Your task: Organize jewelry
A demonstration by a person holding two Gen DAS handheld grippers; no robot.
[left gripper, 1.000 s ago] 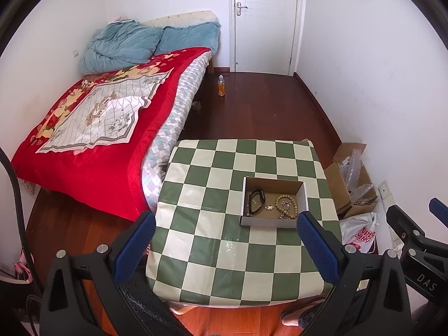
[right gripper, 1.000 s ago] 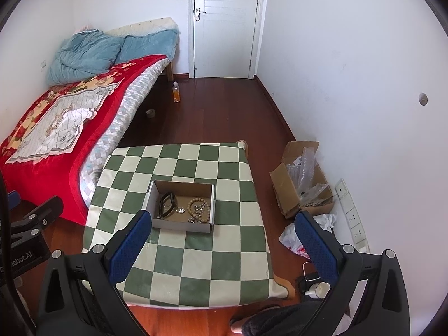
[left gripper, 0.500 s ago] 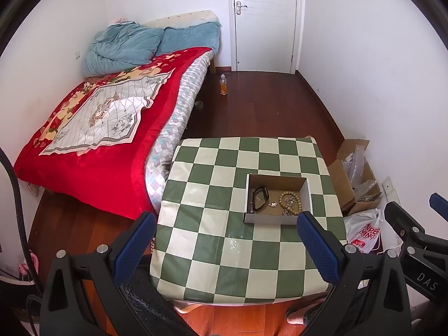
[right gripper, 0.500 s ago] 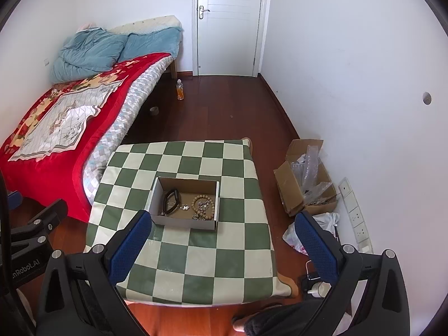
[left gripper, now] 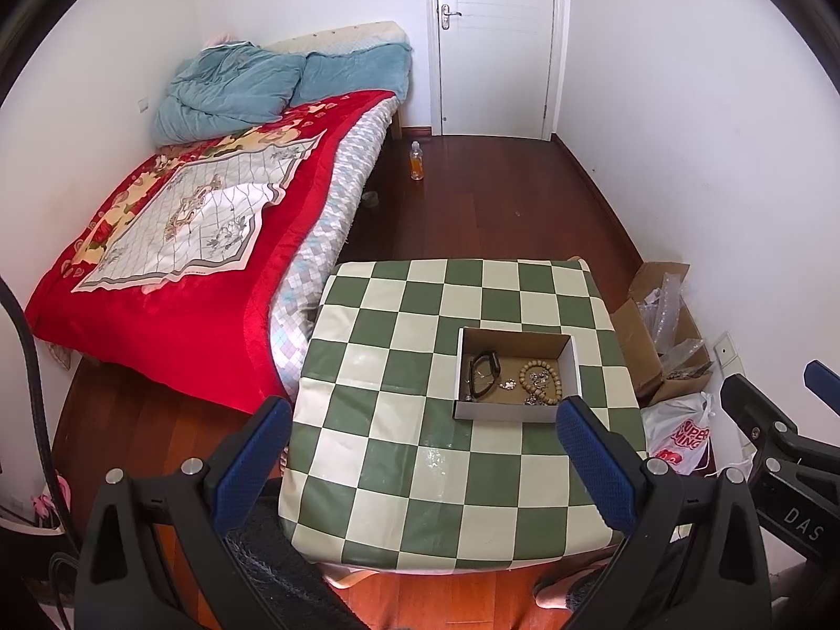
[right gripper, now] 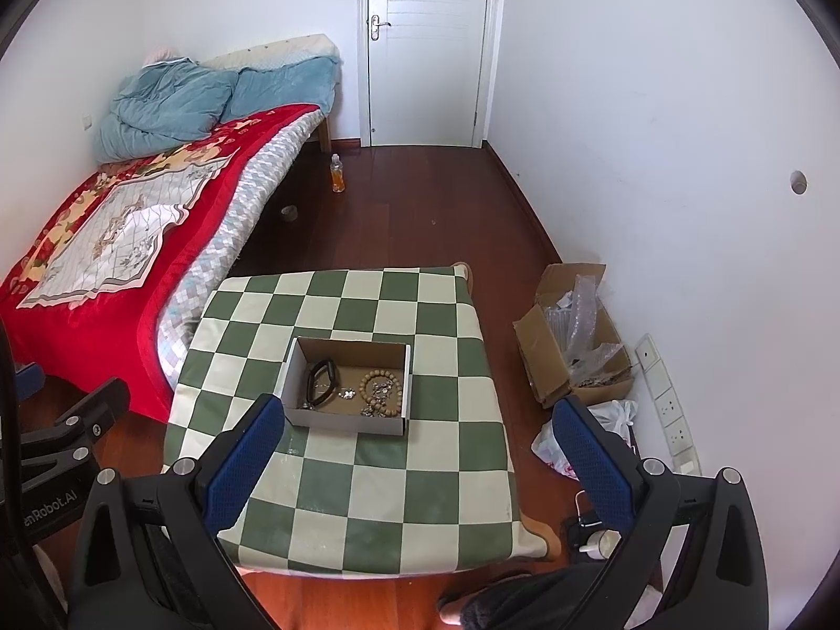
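White wall sockets point(right gripper: 664, 404) show clearly only at right wrist.

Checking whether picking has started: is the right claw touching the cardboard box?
Apart. In the right wrist view the right claw hangs open, high above the table, and the cardboard box sits far below its fingers.

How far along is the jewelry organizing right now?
Barely started. Done: nothing visibly sorted; the black band, wooden bead bracelet and small silvery pieces lie loose in the open cardboard box on the green checkered table. In hand: nothing; the left gripper and right gripper hang open above it. Left: every piece.
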